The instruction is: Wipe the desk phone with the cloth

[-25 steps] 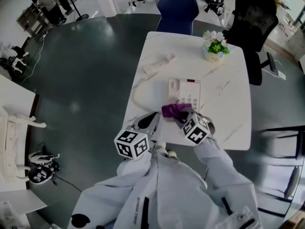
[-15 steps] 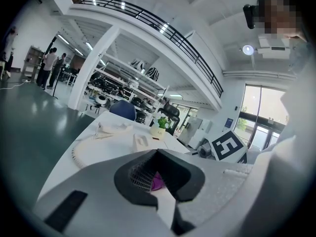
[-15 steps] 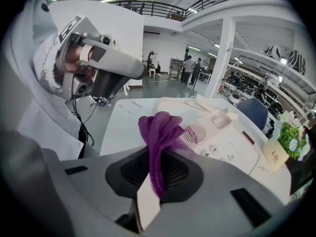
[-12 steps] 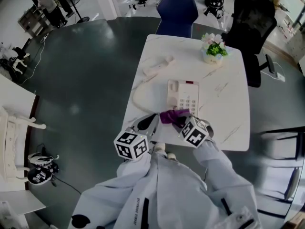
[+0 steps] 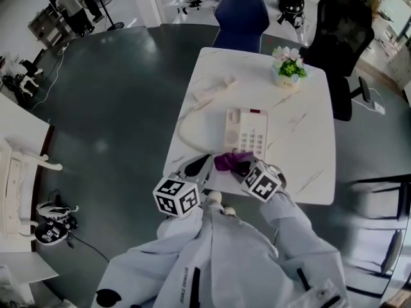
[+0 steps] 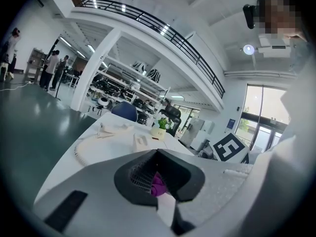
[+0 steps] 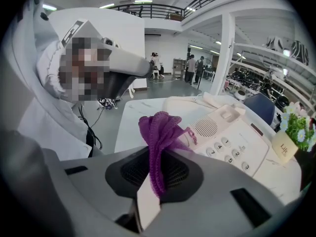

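The white desk phone (image 5: pixel 246 130) lies mid-table with its keypad facing up; in the right gripper view the phone (image 7: pixel 232 137) is just beyond the jaws. Its handset (image 5: pixel 215 88) lies off the base at the far left, joined by a coiled cord (image 5: pixel 186 130). My right gripper (image 5: pixel 241 167) is shut on the purple mesh cloth (image 5: pixel 231 160), which bunches above the jaws (image 7: pixel 160 130) at the phone's near edge. My left gripper (image 5: pixel 200 165) rests shut at the table's near edge. A sliver of purple (image 6: pixel 158 185) shows at its jaws; I cannot tell if it is pinched.
A potted plant (image 5: pixel 288 63) stands at the far right of the white table (image 5: pixel 308 127). A blue chair (image 5: pixel 241 11) and a black chair (image 5: pixel 343 24) stand beyond the table. People stand far off at the upper left.
My right gripper has drawn the cloth back along the keypad toward me, to the phone's near edge. The left gripper has stayed put.
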Available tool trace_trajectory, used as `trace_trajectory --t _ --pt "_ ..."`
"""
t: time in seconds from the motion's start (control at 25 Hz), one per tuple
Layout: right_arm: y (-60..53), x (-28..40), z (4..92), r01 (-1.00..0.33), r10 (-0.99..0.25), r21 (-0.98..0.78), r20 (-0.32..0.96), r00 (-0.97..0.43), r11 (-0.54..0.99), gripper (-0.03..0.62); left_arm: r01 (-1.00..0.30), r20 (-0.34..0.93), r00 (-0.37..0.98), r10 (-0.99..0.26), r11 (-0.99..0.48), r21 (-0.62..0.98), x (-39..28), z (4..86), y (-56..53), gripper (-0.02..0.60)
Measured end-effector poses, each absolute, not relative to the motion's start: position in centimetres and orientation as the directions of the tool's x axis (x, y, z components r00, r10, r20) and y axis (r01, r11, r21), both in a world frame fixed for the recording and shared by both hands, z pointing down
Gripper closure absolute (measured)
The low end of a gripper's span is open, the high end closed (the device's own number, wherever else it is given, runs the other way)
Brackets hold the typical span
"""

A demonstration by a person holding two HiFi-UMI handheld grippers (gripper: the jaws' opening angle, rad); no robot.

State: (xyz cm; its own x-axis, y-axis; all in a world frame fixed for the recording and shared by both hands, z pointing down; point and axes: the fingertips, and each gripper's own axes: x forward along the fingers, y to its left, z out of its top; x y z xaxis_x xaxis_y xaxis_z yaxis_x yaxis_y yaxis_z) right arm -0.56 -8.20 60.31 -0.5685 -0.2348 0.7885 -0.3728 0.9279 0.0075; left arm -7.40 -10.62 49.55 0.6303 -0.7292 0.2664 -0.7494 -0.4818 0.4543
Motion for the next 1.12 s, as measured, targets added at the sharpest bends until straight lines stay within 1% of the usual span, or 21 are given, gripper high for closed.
trace_trajectory --t 0.24,0.48,0.76,0.88,1.0,1.12 --pt "-7.5 -0.5 59.5 -0.386 -0.23 -0.038 0.746 -0.625 0.922 0.554 -0.754 0.26 0.624 -0.737 -0.481 0.447 -7.2 49.3 -10.2 0.583" --pt "-7.9 0.1 57.2 -0.461 -0.287 -0.105 0.655 -0.699 0.881 0.554 -0.761 0.241 0.618 -0.749 -0.492 0.423 -7.0 48.3 -9.9 0.583" --pt "-8.7 1.5 53.4 -0.544 -0.393 -0.231 0.479 -0.785 0.807 0.554 -0.777 0.205 0.599 -0.774 -0.499 0.384 -6.7 46.6 -9.5 0.584" --pt "-9.2 2.6 51.5 -0.573 -0.459 -0.303 0.371 -0.807 0.762 0.554 -0.786 0.189 0.592 -0.784 -0.508 0.352 -6.7 45.6 -9.3 0.583" --pt "-10.1 4.3 49.1 -0.593 -0.539 -0.374 0.249 -0.805 0.713 0.554 -0.796 0.169 0.582 -0.795 -0.516 0.316 -6.7 44.5 -9.5 0.583" --pt "-11.0 6.0 47.0 -0.623 -0.611 -0.378 0.167 -0.774 0.685 0.554 -0.806 0.148 0.575 -0.805 -0.526 0.272 -6.9 43.2 -10.0 0.583"
